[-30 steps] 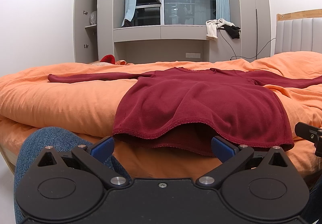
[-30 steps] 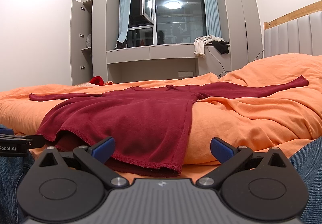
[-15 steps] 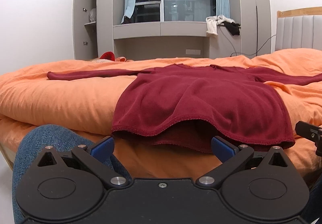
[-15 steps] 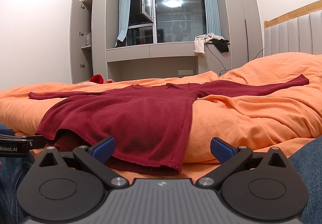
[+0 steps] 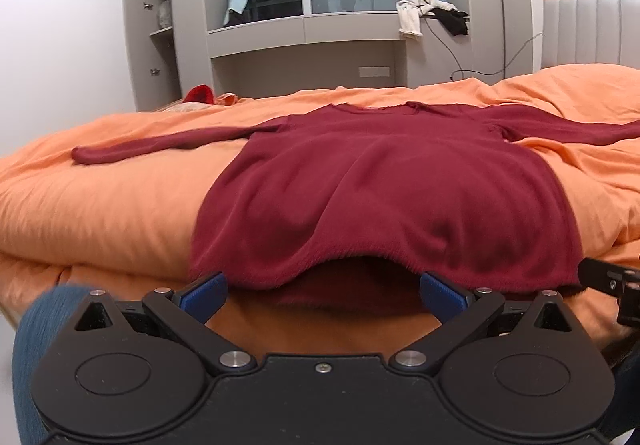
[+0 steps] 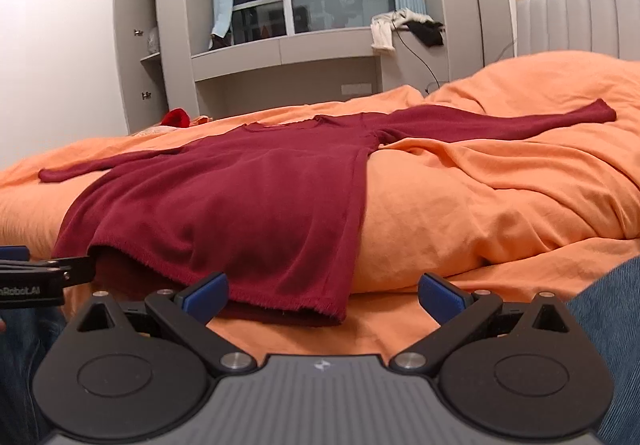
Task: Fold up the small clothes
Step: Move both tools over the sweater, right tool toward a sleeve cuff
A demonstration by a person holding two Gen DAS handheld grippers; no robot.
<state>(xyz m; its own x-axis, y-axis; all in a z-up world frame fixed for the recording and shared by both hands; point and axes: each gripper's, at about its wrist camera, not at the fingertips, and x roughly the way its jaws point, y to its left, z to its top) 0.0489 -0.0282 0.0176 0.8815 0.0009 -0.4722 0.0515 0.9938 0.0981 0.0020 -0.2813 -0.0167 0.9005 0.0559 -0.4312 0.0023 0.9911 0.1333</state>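
A dark red long-sleeved sweater (image 5: pixel 380 181) (image 6: pixel 240 197) lies flat on the orange bed (image 5: pixel 100 197) (image 6: pixel 500 205), sleeves spread to both sides, its hem draped over the near edge. My left gripper (image 5: pixel 324 291) is open just below the middle of the hem, nothing between its blue fingertips. My right gripper (image 6: pixel 324 291) is open at the hem's right corner, its left fingertip (image 6: pixel 204 295) close under the cloth. Each gripper's side shows at the edge of the other's view.
A grey cabinet and window ledge (image 5: pixel 304 33) stand behind the bed, with white and black clothes (image 5: pixel 428 15) heaped on the ledge. A padded headboard (image 6: pixel 580 21) is at the right. A red item (image 5: pixel 198 93) lies at the far left. Denim-clad knees (image 5: pixel 44 325) flank the grippers.
Both grippers have moved forward and a little up toward the hem; the sweater looms larger. The jaws stay open and the cloth has not shifted.
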